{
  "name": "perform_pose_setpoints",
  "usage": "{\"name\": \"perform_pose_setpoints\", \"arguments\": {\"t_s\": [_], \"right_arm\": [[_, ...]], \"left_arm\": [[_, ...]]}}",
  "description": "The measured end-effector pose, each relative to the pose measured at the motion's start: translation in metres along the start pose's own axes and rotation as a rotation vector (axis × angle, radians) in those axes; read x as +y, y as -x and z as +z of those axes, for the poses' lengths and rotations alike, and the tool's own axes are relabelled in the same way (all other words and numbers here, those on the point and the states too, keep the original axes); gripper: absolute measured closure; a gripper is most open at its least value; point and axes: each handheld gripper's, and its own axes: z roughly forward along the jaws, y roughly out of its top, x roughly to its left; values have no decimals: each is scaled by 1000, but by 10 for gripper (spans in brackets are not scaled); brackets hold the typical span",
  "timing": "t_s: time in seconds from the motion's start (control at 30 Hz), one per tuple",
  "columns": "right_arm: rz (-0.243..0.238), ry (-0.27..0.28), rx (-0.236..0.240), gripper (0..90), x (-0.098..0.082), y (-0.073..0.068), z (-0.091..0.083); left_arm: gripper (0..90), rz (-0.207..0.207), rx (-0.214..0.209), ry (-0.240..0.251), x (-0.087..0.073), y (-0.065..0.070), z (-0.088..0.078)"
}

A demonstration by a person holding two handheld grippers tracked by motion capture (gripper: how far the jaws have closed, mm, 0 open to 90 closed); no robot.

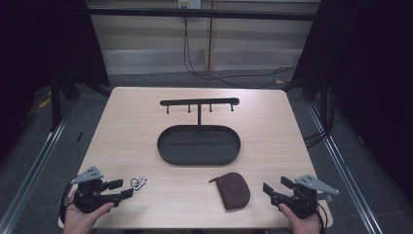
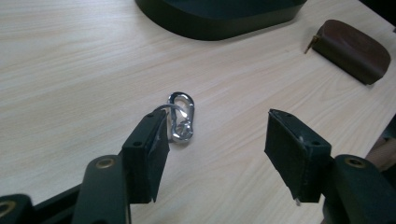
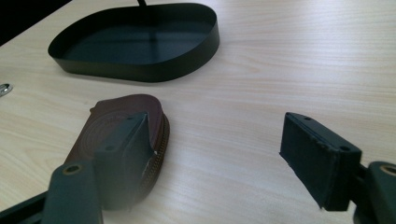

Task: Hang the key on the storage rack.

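1. The left gripper (image 1: pixel 125 189) is released, with the small silver metal carabiner clip (image 2: pixel 181 116) lying just ahead of its jaws on the pale wooden table (image 1: pixel 126 131).
2. The right gripper (image 1: pixel 275 189) is released too; the brown leather zip pouch (image 3: pixel 122 135) lies beside it.
3. Judged step: the approach. Next, close on the clip.
4. Beyond stands the black oval metal tray (image 1: pixel 198 158) with its hook bar (image 1: pixel 199 102); nothing blocks the way.

Pouch (image 3: pixel 116 135) partly behind jaw.

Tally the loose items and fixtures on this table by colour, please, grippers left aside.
Black: 1, the tray with hook stand
Brown: 1, the zip pouch
Silver: 1, the carabiner clip
Total: 3
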Motion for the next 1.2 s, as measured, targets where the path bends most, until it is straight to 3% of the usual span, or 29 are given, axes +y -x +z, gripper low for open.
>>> {"name": "perform_pose_setpoints", "arguments": {"t_s": [0.2,0.47,0.6,0.77,0.8,0.9,1.0,1.2], "right_arm": [[-23,-39,23,194,0,0,4],[-36,-39,29,202,0,-1,3],[-53,-43,22,214,0,-5,3],[-46,-49,24,214,0,-5,4],[-36,-51,28,214,0,-3,5],[-32,-51,30,220,0,-2,5],[-30,-52,38,221,0,-2,5],[-18,-51,48,220,0,-1,5]], "left_arm": [[426,5,-13,-9,1,2,3],[419,0,-7,-35,0,5,4],[463,-2,-38,-36,0,5,2],[482,-9,-46,-42,3,6,2],[500,-4,-75,-43,5,8,2],[505,-15,-87,-47,8,12,3],[479,10,-44,-65,12,12,3],[470,22,-33,-63,20,9,2]]}}
